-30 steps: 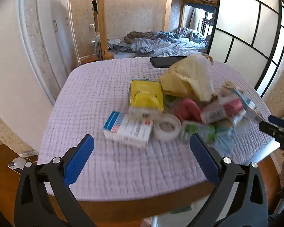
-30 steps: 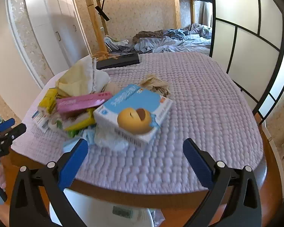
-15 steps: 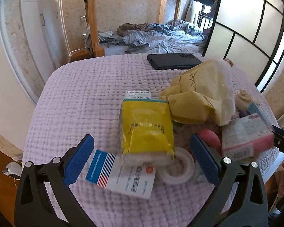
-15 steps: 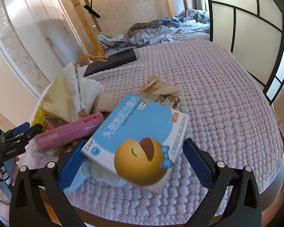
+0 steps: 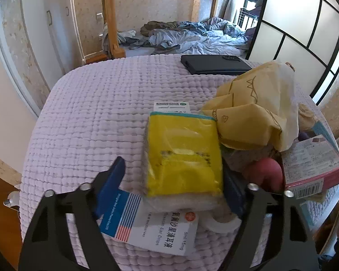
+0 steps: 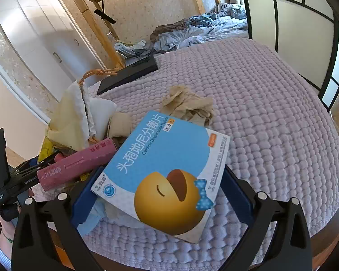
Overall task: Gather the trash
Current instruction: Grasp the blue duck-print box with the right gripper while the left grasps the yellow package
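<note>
A yellow packet (image 5: 183, 155) lies on a white ear-drops box (image 5: 153, 228) on the lilac quilt (image 5: 90, 124). My left gripper (image 5: 172, 167) straddles the packet and its jaws are closing. The right pad sits at the packet's edge, and the left pad is still a gap away, over the box corner. In the right wrist view a blue medicine box with a yellow cartoon face (image 6: 160, 171) lies between the fingers of my right gripper (image 6: 162, 170). That gripper is open, with its pads beside the box's two sides.
A yellow paper bag (image 5: 255, 113), a pink box (image 5: 311, 167) and a tape roll (image 5: 219, 222) crowd the pile. Crumpled brown paper (image 6: 187, 103) and a black flat device (image 6: 128, 74) lie farther back. The quilt (image 6: 271, 113) ends at a wooden table edge. A hand (image 6: 6, 225) holds the left gripper.
My left gripper moved forward and down over the yellow packet, and its jaws narrowed from wide open. My right gripper came closer, so the blue box now lies between its fingers.
</note>
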Tool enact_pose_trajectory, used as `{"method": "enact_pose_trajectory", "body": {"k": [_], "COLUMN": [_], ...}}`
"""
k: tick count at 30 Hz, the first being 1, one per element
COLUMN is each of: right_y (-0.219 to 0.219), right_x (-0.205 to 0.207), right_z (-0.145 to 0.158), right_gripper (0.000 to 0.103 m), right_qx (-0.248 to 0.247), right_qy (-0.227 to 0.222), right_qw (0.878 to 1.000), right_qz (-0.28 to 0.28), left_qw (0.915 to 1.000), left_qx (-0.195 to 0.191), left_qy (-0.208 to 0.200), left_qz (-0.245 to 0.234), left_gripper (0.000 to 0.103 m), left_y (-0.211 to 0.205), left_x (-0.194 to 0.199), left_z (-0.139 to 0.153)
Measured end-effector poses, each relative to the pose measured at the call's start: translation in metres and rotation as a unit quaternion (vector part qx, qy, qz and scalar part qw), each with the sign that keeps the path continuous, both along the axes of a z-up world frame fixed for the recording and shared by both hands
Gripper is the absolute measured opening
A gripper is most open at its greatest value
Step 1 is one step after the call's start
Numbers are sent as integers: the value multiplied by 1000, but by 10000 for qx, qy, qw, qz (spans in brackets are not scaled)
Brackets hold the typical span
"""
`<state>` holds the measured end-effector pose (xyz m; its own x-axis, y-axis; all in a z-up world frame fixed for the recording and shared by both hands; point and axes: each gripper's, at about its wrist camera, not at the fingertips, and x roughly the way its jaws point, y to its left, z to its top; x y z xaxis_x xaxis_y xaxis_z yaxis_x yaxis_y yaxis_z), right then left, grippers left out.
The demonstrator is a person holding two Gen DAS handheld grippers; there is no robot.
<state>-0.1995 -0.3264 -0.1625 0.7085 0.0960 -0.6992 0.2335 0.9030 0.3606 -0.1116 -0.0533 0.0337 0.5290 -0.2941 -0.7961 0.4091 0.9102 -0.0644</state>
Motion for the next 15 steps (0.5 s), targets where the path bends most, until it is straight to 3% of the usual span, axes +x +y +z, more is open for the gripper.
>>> {"method": "enact_pose_trajectory", "body": {"k": [3, 15], "right_y": [0, -2], "right_x": [-7, -32], "right_z": [2, 18], "right_gripper": [97, 97], "right_qx": [41, 249], "right_qy": [-59, -294], "right_qw": [10000, 9993], "right_qz": [-12, -15], "left_qw": [9999, 9995], "left_qx": [-95, -296], "left_qy": [61, -58], "left_qz": [-36, 3], "left_gripper": [57, 55], "left_y": [2, 13], "left_x": [-2, -20], "left_z": [0, 14]}}
